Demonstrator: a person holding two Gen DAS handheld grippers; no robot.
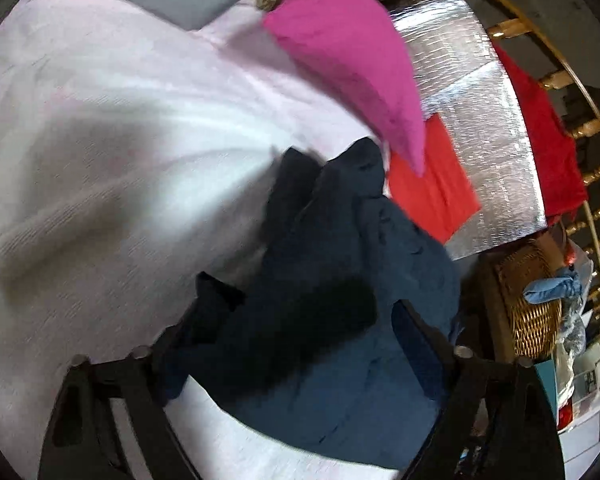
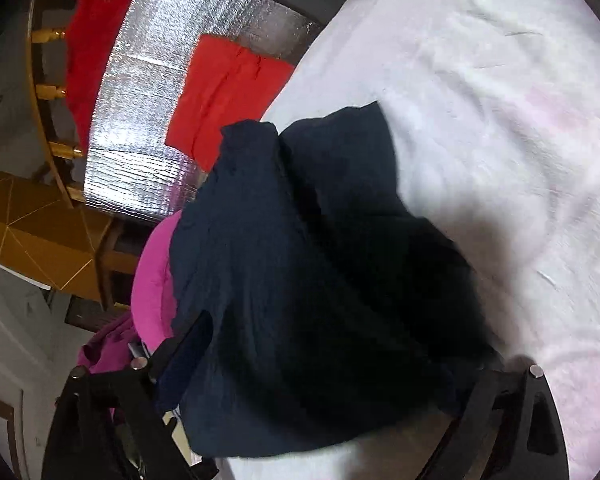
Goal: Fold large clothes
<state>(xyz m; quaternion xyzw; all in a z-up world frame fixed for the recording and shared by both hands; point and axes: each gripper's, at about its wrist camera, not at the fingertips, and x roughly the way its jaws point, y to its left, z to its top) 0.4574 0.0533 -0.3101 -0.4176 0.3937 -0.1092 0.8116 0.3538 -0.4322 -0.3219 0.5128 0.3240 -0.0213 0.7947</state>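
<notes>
A dark navy garment lies bunched on a pale pink-white bed cover. My left gripper stands with its jaws wide on either side of the bunch; the cloth fills the gap, and I see no pinch in it. In the right wrist view the same navy garment heaps up over my right gripper. The left fingertip shows at the cloth's edge, while the right one is hidden under the fabric. Those jaws stand wide too. The bed cover spreads to the right.
A magenta cloth hangs close beyond the navy one. A folded orange-red cloth lies on a silver foil mat, with a dark red cloth at its edge. A wicker basket and wooden rails stand beside the bed.
</notes>
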